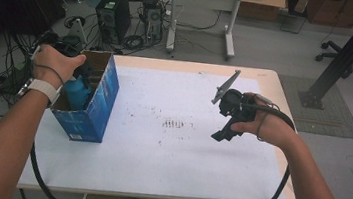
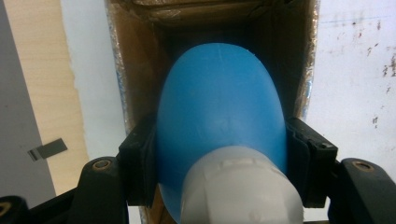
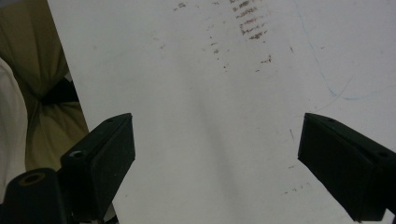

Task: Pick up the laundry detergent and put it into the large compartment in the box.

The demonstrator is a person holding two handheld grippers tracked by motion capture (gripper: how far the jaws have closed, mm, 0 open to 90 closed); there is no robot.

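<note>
Left gripper view: the left claw [image 2: 219, 172] clamps a blue bottle [image 2: 219, 112] over the open box [image 2: 140, 70], probably partway inside. Keep it centred between the walls, lowering straight. The right claw [image 3: 215, 158] hangs open, empty.

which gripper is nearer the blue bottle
Left. The left gripper has its jaws clamped on the blue bottle, inside the open blue box. The right gripper hangs open over the white sheet, well off to the side.
</note>
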